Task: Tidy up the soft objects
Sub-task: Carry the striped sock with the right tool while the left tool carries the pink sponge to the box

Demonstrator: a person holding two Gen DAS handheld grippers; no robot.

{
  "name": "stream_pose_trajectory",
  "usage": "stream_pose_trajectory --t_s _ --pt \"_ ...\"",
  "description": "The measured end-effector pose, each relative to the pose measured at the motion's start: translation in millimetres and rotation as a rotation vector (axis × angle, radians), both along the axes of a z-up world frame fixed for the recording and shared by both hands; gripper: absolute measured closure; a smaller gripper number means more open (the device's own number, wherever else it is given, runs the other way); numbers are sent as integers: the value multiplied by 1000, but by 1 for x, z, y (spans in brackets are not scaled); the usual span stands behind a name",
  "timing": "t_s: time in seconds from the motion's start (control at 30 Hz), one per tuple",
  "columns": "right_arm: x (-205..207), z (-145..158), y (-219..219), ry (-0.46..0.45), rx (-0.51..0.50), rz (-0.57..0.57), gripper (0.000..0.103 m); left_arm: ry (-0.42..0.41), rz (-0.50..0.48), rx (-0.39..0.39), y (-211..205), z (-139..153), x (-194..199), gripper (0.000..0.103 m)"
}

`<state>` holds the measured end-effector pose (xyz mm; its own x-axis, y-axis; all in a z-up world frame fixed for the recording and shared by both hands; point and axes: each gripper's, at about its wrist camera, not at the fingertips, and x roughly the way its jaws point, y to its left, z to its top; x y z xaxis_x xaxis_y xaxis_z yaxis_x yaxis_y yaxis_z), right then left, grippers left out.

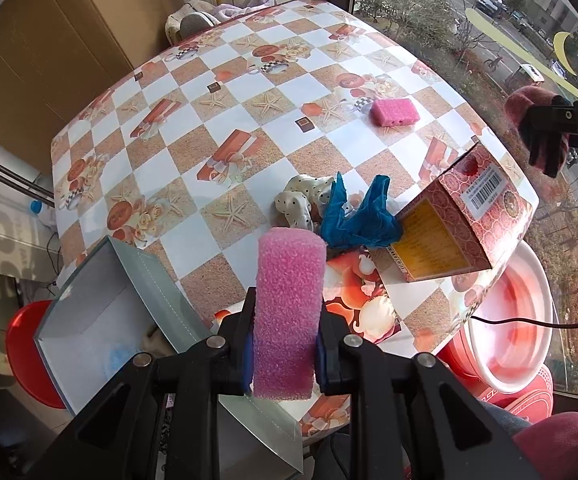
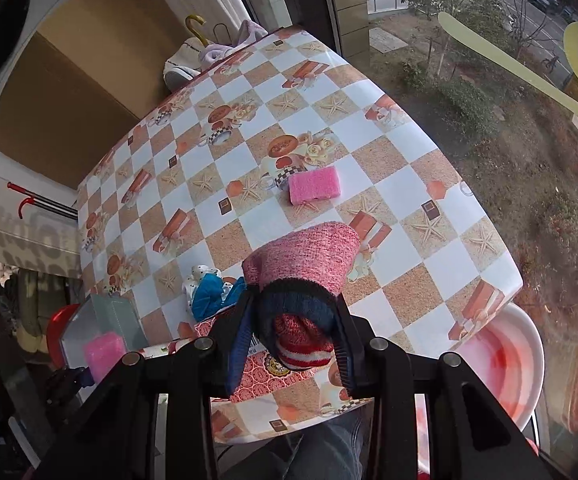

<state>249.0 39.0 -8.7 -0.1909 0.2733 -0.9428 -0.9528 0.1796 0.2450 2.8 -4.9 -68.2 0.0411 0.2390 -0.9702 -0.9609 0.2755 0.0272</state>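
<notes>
Two pink sponges are counted. One sponge [image 1: 289,312] stands clamped between the pads of the left gripper [image 1: 285,354], held above the near table edge beside the open grey box [image 1: 101,320]. The second sponge [image 1: 393,112] lies flat on the checkered table [image 1: 193,168], well apart toward the far side. One pink knitted sock [image 2: 305,264] is pinched at its dark cuff by the right gripper [image 2: 297,344]. One polka-dot scrunchie [image 1: 303,200] and one blue cloth [image 1: 357,216] lie touching each other, just beside the patterned carton [image 1: 461,216]. A red-and-white basin [image 1: 505,320] sits below the table's right edge.
</notes>
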Motion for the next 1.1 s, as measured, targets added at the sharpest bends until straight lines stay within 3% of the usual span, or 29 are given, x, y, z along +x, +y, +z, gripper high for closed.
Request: stream_pose_trajectory --t_s 0.5,0.8,1.1 --pt "-13 -17 -78 11 -56 -50 64 -22 -63 36 -42 8 -1 78" --pt "-61 -28 -106 41 -90 56 65 -35 -28 76 -58 17 -25 78" --pt "-119 -16 -102 32 -50 215 65 -43 89 99 -70 26 -68 78"
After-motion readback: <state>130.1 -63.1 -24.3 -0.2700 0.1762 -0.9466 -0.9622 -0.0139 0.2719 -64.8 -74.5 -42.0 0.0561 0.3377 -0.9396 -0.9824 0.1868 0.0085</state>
